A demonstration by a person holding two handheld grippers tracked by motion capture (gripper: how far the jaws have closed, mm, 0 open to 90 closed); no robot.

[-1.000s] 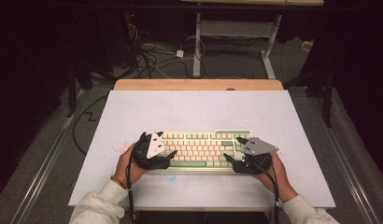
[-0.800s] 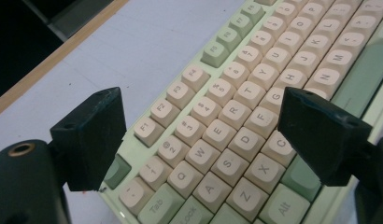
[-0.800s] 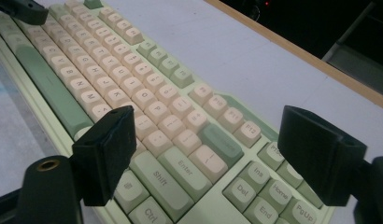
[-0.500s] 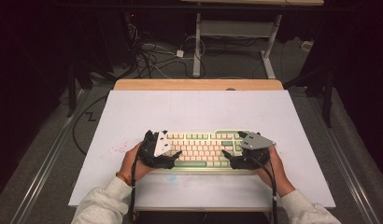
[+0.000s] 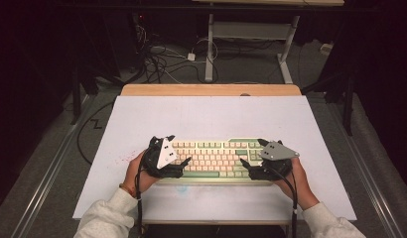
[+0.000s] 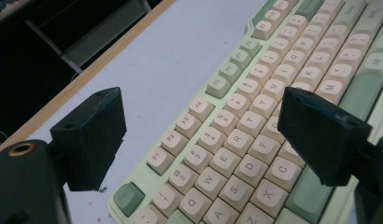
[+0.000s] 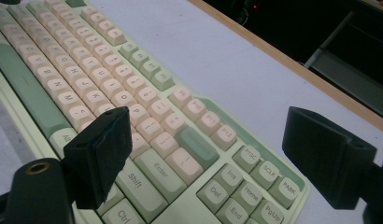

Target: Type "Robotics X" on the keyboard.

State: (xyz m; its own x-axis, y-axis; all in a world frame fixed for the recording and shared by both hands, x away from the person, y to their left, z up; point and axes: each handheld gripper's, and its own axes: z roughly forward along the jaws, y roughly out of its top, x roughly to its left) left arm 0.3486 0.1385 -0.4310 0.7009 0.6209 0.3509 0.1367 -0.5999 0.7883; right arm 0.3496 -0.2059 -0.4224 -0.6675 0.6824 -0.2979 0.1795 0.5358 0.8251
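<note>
Hand-held gripper jaws just opened wide, left (image 5: pixel 184 161) and right (image 5: pixel 244 164), I flank the keyboard (image 5: pixel 214 154) ends, holding nothing, likely having squared it on the surface (image 5: pixel 211 114).
</note>
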